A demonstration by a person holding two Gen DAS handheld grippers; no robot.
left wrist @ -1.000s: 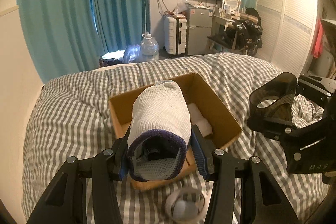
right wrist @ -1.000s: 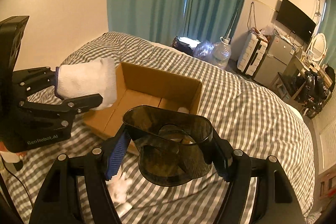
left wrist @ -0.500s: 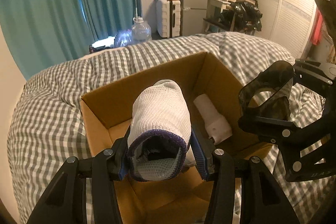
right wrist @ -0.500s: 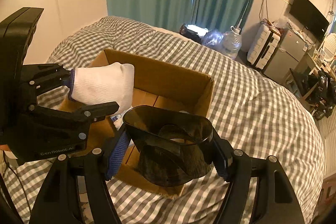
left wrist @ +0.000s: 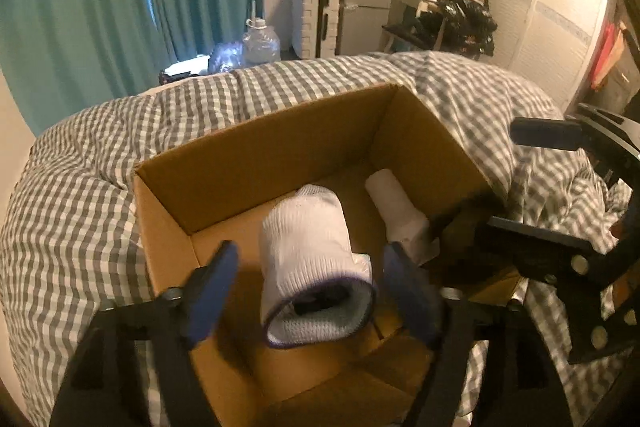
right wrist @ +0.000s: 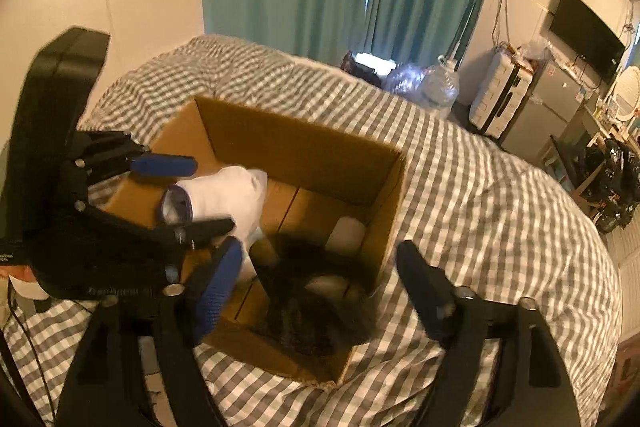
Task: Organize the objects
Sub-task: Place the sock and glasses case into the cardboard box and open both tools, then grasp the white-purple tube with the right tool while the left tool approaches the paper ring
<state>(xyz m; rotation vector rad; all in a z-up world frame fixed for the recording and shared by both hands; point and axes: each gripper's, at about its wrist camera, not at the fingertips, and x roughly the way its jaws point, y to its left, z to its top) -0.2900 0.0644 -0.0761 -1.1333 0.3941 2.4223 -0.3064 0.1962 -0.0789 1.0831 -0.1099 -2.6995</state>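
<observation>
On the grey checked bed [left wrist: 80, 195] sits the open brown cardboard box [left wrist: 256, 155]. Inside it, the dark smoky plastic piece [right wrist: 304, 311] lies under the wide-open, empty right tool [right wrist: 316, 283]; the rolled white sock [left wrist: 312, 259], long axis pointing away, lies between the spread, empty left tool [left wrist: 308, 287].

We see a bed [left wrist: 92, 163] covered by a grey-and-white checked duvet [right wrist: 472, 195], rumpled into soft folds. Directly on the duvet sits an open cardboard box [left wrist: 256, 151], its flaps tucked down inside. Taking the box as our landmark, the checked cover spreads out on every side of it, bulging up just beyond its far wall and creasing more heavily off to its right in the left wrist view.
</observation>
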